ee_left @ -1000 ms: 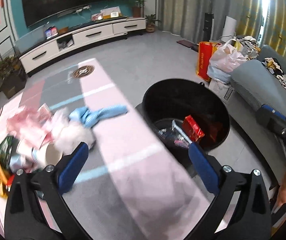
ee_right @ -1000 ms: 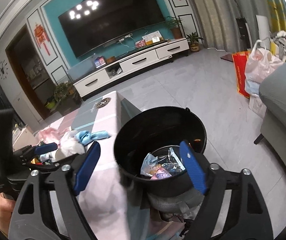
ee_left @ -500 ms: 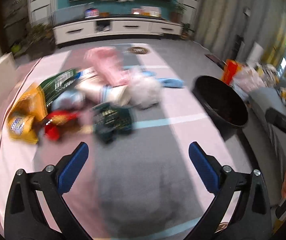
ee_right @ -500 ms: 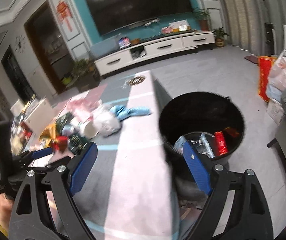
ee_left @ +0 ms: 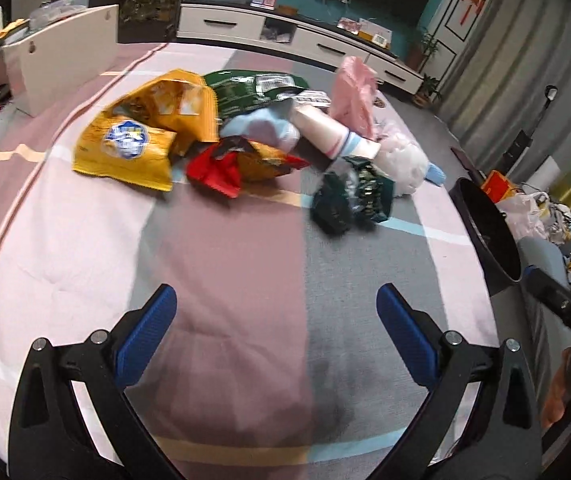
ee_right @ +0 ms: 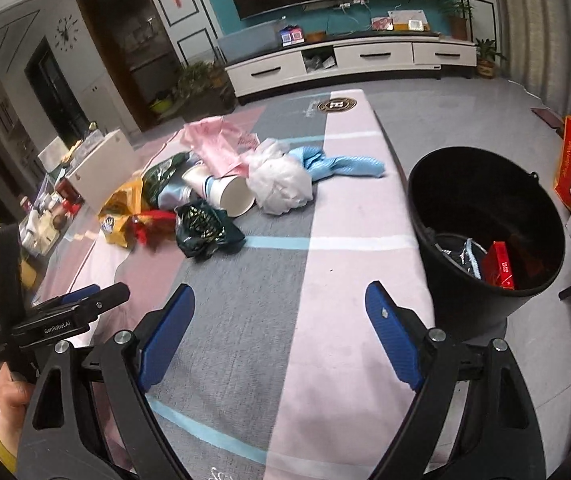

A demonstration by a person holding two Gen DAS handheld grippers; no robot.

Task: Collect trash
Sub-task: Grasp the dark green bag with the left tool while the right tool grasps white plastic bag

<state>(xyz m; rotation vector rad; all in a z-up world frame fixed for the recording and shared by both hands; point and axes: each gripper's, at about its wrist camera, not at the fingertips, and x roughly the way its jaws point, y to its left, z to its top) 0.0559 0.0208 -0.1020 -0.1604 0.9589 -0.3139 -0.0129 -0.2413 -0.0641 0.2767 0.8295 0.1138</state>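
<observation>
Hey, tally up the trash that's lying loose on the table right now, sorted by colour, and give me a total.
Yellow: 1, snack bag
Red: 1, wrapper
Dark green: 2, large bag, crumpled bag
Pink: 1, plastic bag
White: 2, paper cup, plastic bag
Blue: 1, cloth
Total: 8, though the pile overlaps, so more could be hidden.

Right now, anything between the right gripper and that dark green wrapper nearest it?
Nothing visible. The right gripper is open and empty, with only bare tablecloth between it and the dark green wrapper.
</observation>
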